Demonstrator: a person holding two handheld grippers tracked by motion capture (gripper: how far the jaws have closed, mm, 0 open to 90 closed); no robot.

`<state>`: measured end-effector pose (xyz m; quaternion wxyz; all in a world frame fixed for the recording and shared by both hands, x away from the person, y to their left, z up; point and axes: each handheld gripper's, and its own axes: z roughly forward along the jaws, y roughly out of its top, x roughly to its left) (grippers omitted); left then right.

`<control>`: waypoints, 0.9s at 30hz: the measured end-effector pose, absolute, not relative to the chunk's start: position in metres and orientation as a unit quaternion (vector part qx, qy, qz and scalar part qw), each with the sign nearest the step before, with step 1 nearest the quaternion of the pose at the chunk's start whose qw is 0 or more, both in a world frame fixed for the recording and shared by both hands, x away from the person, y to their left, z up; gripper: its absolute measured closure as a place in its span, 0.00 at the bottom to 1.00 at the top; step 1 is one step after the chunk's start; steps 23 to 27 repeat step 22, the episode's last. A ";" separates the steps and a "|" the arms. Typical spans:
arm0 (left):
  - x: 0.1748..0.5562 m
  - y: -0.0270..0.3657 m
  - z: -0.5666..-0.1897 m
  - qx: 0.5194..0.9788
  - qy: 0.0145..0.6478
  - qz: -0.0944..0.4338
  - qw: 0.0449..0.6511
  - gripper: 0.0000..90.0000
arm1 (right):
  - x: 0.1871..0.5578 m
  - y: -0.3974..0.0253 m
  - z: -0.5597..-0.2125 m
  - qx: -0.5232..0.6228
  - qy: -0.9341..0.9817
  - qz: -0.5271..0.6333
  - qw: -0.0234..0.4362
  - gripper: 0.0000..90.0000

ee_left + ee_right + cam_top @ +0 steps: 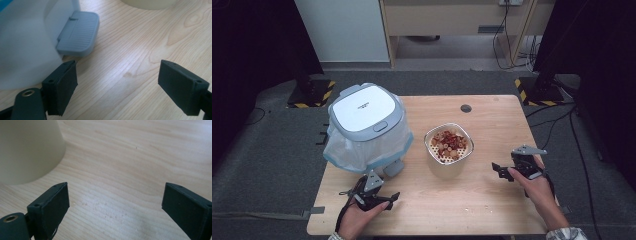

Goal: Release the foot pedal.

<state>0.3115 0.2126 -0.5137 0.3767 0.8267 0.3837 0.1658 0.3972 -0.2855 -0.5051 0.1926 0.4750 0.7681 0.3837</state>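
Both sets of fingers spread wide and empty over the counter [492, 200], the left gripper [379, 196] faces the bin's grey pedal [78, 33], the right gripper [504, 170] the stiff, likely light bowl [449, 145] of scraps, best gripped at its rim

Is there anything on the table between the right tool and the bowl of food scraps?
No. In the high view, only bare wooden table lies between the right tool and the bowl; the right gripper view agrees.
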 end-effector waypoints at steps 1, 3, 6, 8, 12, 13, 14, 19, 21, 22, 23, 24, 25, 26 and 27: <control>0.312 0.215 -0.515 0.828 0.384 0.163 0.373 0.16 | 0.397 -0.286 -0.508 0.478 0.769 0.381 0.190 0.09; 0.312 0.219 -0.516 0.830 0.386 0.162 0.368 0.16 | 0.397 -0.287 -0.514 0.480 0.771 0.373 0.188 0.09; 0.314 0.225 -0.516 0.830 0.389 0.162 0.365 0.17 | 0.397 -0.287 -0.520 0.485 0.773 0.366 0.184 0.09; 0.314 0.230 -0.519 0.833 0.390 0.159 0.360 0.17 | 0.397 -0.286 -0.526 0.488 0.776 0.357 0.179 0.08; 0.315 0.237 -0.521 0.827 0.401 0.159 0.361 0.17 | 0.397 -0.282 -0.535 0.489 0.783 0.345 0.170 0.08; 0.315 0.238 -0.520 0.825 0.403 0.161 0.362 0.17 | 0.397 -0.281 -0.536 0.485 0.785 0.341 0.179 0.08; 0.315 0.238 -0.521 0.826 0.402 0.161 0.360 0.17 | 0.396 -0.279 -0.537 0.482 0.788 0.334 0.185 0.08; 0.317 0.242 -0.523 0.821 0.416 0.157 0.357 0.17 | 0.395 -0.275 -0.539 0.472 0.792 0.333 0.198 0.06; 0.317 0.242 -0.524 0.823 0.415 0.157 0.354 0.17 | 0.394 -0.275 -0.539 0.473 0.792 0.332 0.198 0.06; 0.317 0.241 -0.524 0.824 0.414 0.155 0.355 0.17 | 0.394 -0.275 -0.539 0.473 0.792 0.332 0.198 0.06; 0.317 0.241 -0.524 0.824 0.414 0.155 0.355 0.17 | 0.394 -0.275 -0.539 0.473 0.792 0.332 0.198 0.06; 0.317 0.241 -0.524 0.824 0.414 0.155 0.355 0.17 | 0.394 -0.275 -0.539 0.473 0.792 0.332 0.198 0.06; 0.317 0.241 -0.524 0.824 0.414 0.155 0.355 0.17 | 0.394 -0.275 -0.539 0.473 0.792 0.332 0.198 0.06; 0.317 0.241 -0.524 0.824 0.414 0.155 0.355 0.17 | 0.394 -0.275 -0.539 0.473 0.792 0.332 0.198 0.06; 0.317 0.241 -0.524 0.824 0.414 0.155 0.355 0.17 | 0.394 -0.275 -0.539 0.473 0.792 0.332 0.198 0.06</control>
